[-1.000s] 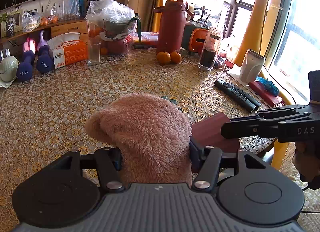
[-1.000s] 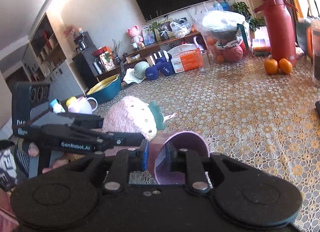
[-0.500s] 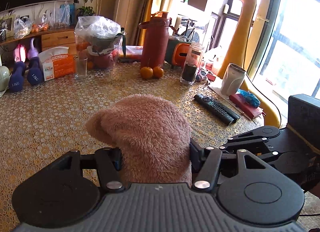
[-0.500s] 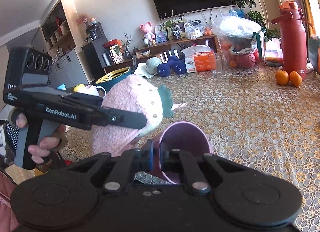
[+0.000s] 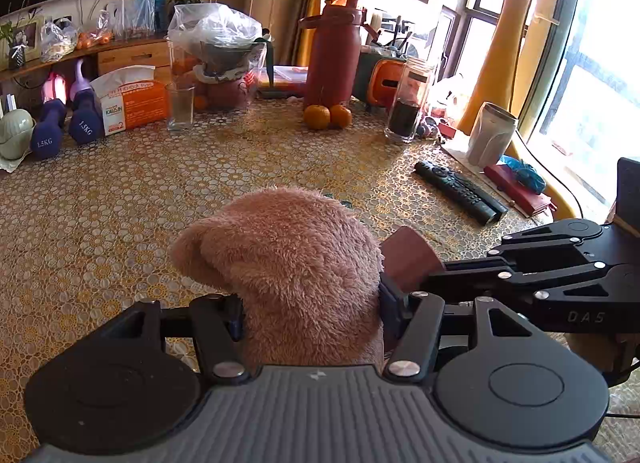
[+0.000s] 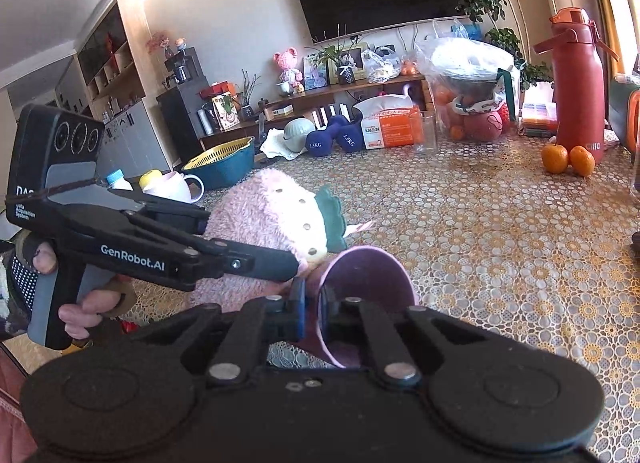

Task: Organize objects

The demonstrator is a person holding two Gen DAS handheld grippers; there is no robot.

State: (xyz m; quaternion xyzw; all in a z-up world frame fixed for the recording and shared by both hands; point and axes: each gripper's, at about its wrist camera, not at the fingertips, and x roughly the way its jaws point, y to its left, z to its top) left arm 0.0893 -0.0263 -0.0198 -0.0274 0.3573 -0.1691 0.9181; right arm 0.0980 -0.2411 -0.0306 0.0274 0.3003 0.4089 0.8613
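**Plush and cup held side by side above the table**

Left gripper (image 5: 310, 303): jaws spread wide and clamped on a pink plush strawberry (image 5: 296, 263), raised above the patterned tablecloth (image 5: 120, 203). In the right wrist view, same plush (image 6: 264, 219) at 10 o'clock of the cup, green leaf collar pointing toward 2 o'clock, left gripper (image 6: 294, 261) pressing its near side.

Right gripper (image 6: 313, 309): jaws nearly closed, pinching the rim of a pink cup (image 6: 368, 283), mouth tipped toward the camera. In the left wrist view, cup (image 5: 408, 259) touching or just beside the plush at 3 o'clock; cannot tell which.

Farther off on the table: 2 oranges (image 5: 328, 116) at 12 o'clock beside a red flask (image 5: 336, 59), remote control (image 5: 460, 191) at 2 o'clock, 2 dumbbells (image 5: 64, 123) at 10 o'clock.
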